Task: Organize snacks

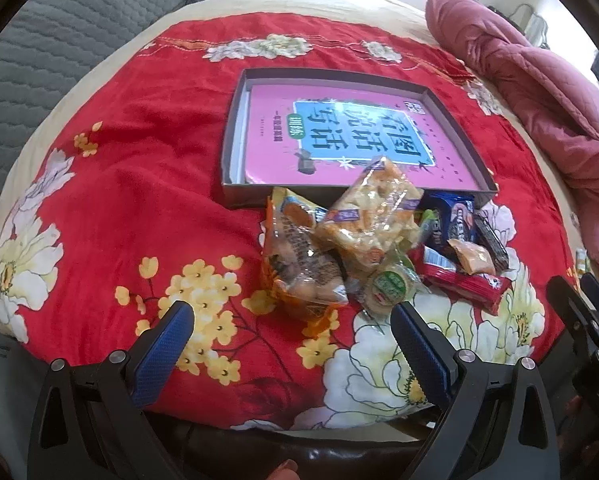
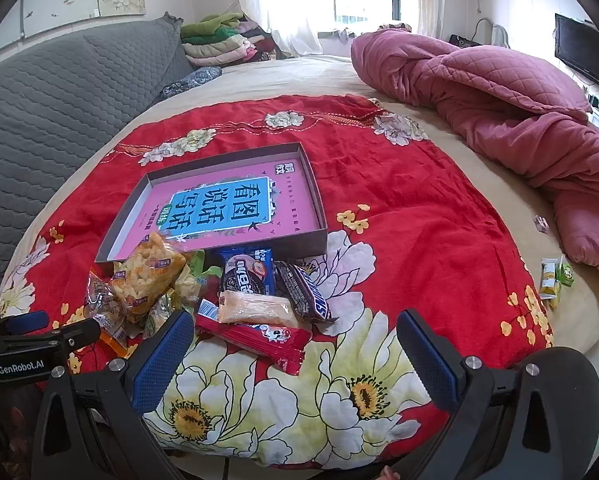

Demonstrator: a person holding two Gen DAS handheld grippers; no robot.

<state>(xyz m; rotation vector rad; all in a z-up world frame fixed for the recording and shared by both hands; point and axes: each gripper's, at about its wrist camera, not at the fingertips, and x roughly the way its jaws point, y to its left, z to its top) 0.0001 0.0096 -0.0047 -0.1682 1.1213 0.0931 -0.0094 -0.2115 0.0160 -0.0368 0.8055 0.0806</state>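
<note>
A pile of snack packets [image 1: 375,252] lies on the red flowered blanket, just in front of a shallow grey box [image 1: 235,128] lined with a pink book. The pile also shows in the right wrist view [image 2: 227,296]: a clear bag of puffs [image 2: 149,280], a blue cookie pack [image 2: 247,276], a Snickers bar [image 2: 307,292], a red bar [image 2: 255,336]. The box [image 2: 315,204] holds no snacks. My left gripper [image 1: 291,320] is open and empty, just short of the pile. My right gripper [image 2: 295,332] is open and empty, near the red bar.
A crumpled pink quilt [image 2: 519,128] lies at the right of the bed. Two or three small loose packets [image 2: 555,276] lie on the beige sheet at far right. A grey quilted headboard [image 2: 59,92] is at left, folded clothes [image 2: 219,40] behind.
</note>
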